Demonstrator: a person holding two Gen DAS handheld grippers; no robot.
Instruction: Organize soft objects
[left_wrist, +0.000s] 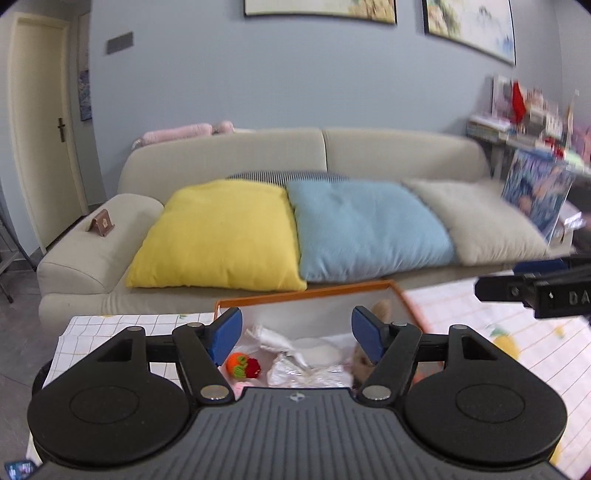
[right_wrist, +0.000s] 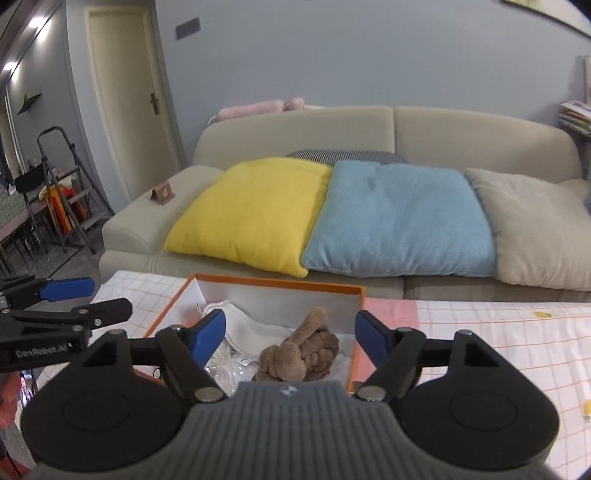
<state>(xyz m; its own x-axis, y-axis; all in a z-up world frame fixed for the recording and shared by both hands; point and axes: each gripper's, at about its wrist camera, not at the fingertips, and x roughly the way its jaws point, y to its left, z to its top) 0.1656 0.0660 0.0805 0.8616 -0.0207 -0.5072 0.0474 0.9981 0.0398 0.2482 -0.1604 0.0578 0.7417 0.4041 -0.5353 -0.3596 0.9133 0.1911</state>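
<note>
the box (right_wrist: 357, 291) is the landmark: orange-rimmed, open, on the checked cloth (right_wrist: 498, 332) before the sofa (left_wrist: 325, 151). the left gripper (left_wrist: 295, 334) hangs over its left half, released, jaws wide and holding nothing. below it lie a knit toy (left_wrist: 243, 365) at the left wall, then crumpled white bags (left_wrist: 306, 365) mid-box. the right gripper (right_wrist: 290, 334) hovers over the right half, also released and empty, the brown plush (right_wrist: 299, 354) directly beneath its gap.

the next step is probably a pick from the box. a straight descent with jaws centred on the plush's bulk, not a limb, should serve best. the right wall sits close to the plush; there is open room above the box and rightward over the cloth.
</note>
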